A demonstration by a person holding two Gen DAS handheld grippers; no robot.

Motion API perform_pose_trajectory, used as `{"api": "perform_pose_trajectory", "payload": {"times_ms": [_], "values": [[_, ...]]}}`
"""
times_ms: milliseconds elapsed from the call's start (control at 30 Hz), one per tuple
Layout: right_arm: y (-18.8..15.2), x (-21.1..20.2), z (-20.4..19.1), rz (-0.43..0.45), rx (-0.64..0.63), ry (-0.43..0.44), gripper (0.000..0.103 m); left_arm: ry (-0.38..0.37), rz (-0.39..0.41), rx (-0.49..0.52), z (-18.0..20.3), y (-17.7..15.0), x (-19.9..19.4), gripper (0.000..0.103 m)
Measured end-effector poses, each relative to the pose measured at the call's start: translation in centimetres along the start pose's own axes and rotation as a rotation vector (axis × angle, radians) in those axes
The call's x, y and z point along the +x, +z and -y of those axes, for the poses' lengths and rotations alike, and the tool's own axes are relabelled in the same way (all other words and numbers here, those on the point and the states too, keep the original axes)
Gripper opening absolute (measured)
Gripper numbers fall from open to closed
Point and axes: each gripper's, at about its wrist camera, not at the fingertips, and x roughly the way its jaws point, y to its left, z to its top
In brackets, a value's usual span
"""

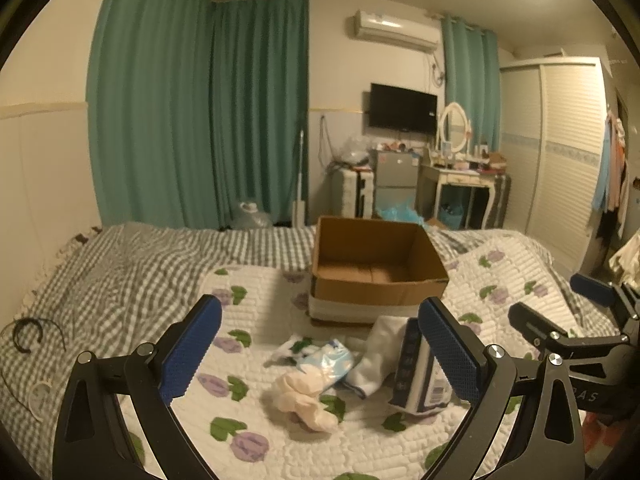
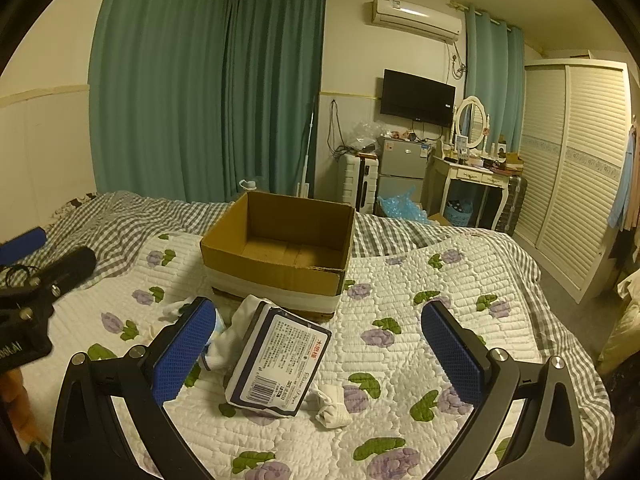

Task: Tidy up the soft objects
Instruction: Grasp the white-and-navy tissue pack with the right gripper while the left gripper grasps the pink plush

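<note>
An open cardboard box [image 1: 376,268] [image 2: 280,256] stands empty on the floral quilt. In front of it lie soft items: a cream bundle [image 1: 302,398], a light blue packet [image 1: 326,362], a white cloth [image 1: 378,354] [image 2: 240,320] and a navy-and-white tissue pack [image 1: 416,372] [image 2: 278,364]. A small white sock ball [image 2: 332,404] lies right of the pack. My left gripper [image 1: 320,344] hangs open above the cream bundle. My right gripper [image 2: 320,344] is open too, over the tissue pack. Neither holds anything.
The bed carries a grey checked sheet [image 1: 132,264] with a black cable [image 1: 28,334] at the left. Beyond the bed stand green curtains [image 1: 200,112], a dressing table [image 2: 472,176], a small fridge [image 2: 404,164] and a slatted wardrobe [image 2: 576,168].
</note>
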Motion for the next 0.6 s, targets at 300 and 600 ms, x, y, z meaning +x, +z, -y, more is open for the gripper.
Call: {"api": "perform_pose_trajectory", "payload": {"times_ms": [300, 600], "values": [[-1.0, 4.4, -1.2, -0.157, -0.023, 0.001, 0.103, 0.02, -0.099, -0.027, -1.8, -1.4, 3.4, 0.101], [-5.7, 12.4, -2.8, -0.384, -0.032, 0.056, 0.103, 0.039, -0.243, -0.049, -3.4, -5.2, 7.7, 0.101]]}}
